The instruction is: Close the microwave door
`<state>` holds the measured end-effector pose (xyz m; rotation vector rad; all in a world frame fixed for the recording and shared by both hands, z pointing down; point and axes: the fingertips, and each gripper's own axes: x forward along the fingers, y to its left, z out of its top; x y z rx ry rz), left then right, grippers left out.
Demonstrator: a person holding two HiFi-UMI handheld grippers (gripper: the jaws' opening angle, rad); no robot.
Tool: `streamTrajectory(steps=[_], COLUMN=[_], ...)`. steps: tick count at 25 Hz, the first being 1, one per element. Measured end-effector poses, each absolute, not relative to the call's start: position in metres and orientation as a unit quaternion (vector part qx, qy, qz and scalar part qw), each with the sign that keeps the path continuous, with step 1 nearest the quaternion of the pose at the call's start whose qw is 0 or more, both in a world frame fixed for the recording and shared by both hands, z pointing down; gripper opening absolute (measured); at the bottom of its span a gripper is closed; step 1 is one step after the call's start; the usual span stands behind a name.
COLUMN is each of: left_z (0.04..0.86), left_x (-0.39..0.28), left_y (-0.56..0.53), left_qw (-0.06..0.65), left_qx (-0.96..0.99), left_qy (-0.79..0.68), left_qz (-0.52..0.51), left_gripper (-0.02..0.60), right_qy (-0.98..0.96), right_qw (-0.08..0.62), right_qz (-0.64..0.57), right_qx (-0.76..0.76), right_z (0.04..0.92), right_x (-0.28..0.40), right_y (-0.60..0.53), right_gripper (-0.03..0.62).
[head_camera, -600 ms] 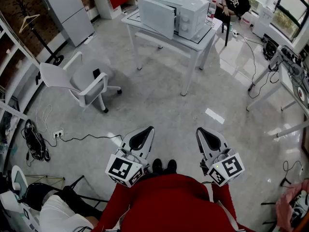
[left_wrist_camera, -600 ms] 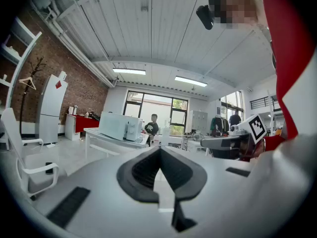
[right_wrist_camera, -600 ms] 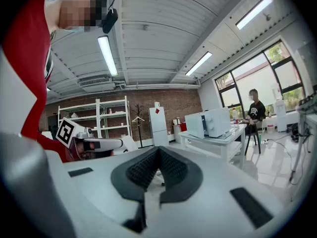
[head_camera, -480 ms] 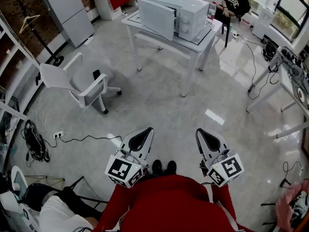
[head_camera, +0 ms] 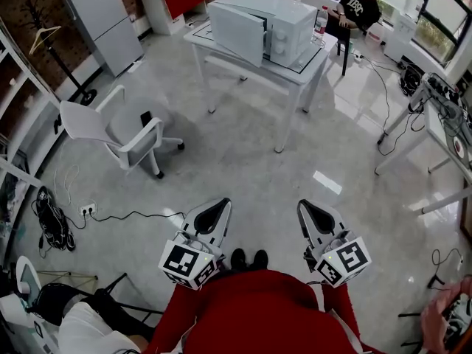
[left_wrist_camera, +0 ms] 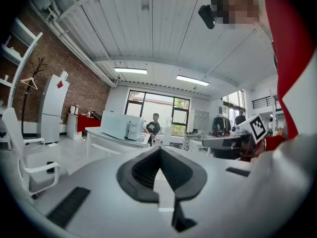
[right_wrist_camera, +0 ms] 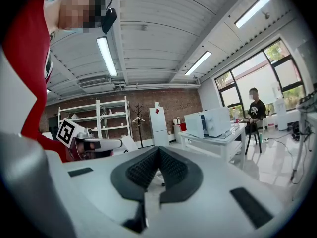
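Microwave [head_camera: 286,22] stood on the far table [head_camera: 198,30], its door [head_camera: 237,25] swung open, well apart from you. You held the left gripper [head_camera: 221,206] and right gripper [head_camera: 306,207] low by your body, jaws pressed together on nothing — likely idle carriage, pending approach.

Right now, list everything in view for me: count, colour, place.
Boxy microwave: one, white, on the table, door open.
Metal-legged table: one, white, far centre.
Swivel office chair: one, white, left floor.
Tall fridge: one, white, far left by the brick wall.
Seated person: one, black top, beyond the table.
Left gripper: one, white, bottom centre-left, jaws together, empty.
Right gripper: one, white, bottom centre-right, jaws together, empty.
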<state>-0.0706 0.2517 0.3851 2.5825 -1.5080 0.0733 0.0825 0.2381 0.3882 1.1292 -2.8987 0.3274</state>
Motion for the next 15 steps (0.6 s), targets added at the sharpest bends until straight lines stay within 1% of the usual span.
streamTrajectory(steps=[7,15], left_z=[0.392,0.385], left_x=[-0.065,-0.057], left_y=[0.236,0.204], left_qw=[0.093,0.073], left_qx=[0.855,0.848], left_qy=[-0.510,-0.525], left_qz=[0.015,0.027], left_gripper=[0.008,0.008], right_qy=[-0.925,-0.919], right_qw=[-0.002,-0.007], right_qz=[0.124,0.140], right_qx=[0.358,0.369], right_z=[0.396,0.403], right_x=[0.098,0.127], right_y=[0.226,0.199], right_gripper=[0.011,0.011])
